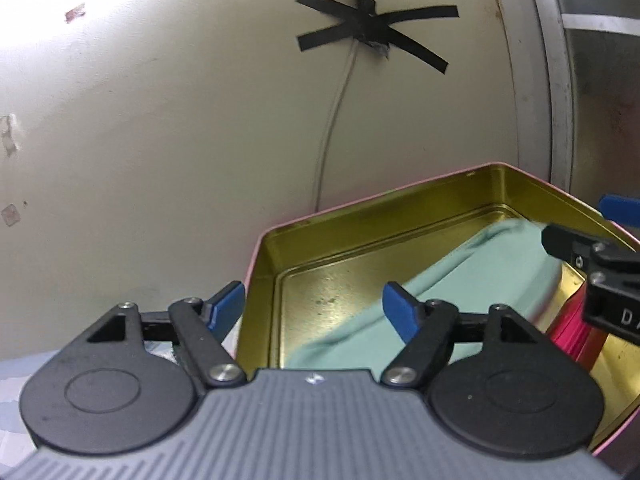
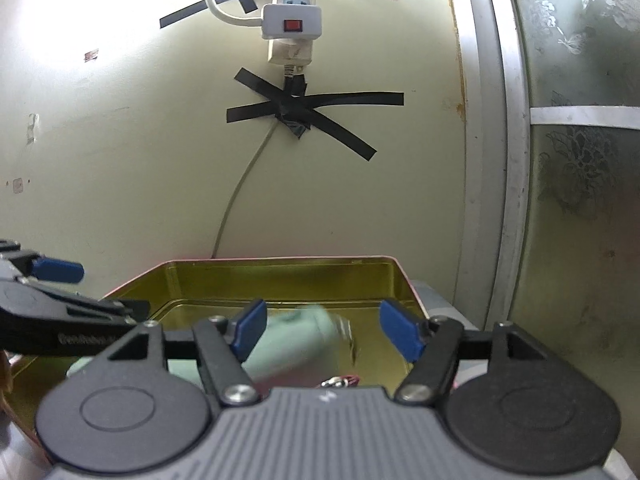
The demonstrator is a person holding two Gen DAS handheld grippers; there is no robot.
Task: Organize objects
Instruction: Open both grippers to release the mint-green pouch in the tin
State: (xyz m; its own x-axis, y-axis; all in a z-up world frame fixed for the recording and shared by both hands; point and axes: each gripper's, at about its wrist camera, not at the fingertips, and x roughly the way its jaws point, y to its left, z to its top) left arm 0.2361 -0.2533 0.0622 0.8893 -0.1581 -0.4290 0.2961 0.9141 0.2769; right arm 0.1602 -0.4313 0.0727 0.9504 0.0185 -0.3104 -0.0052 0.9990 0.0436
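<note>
An open tin (image 1: 360, 216) with a gold inside and pink outer walls holds a mint-green cloth (image 1: 460, 276). My left gripper (image 1: 314, 314) is open and straddles the tin's left wall, with one pad outside and the other over the cloth. My right gripper (image 2: 326, 330) is open above the tin (image 2: 280, 280); the blurred cloth (image 2: 296, 340) lies below and between its pads, gripped by neither. The right gripper (image 1: 588, 224) reaches in from the right in the left wrist view. The left gripper (image 2: 92, 288) shows at the left edge of the right wrist view.
A red-pink object (image 1: 572, 332) lies in the tin's right part, and small red and metal bits (image 2: 340, 380) show near my right gripper. Behind the tin is a cream wall with a power strip (image 2: 292, 8), a black tape cross (image 2: 300, 112) and a hanging cable. A patterned window (image 2: 580, 140) stands on the right.
</note>
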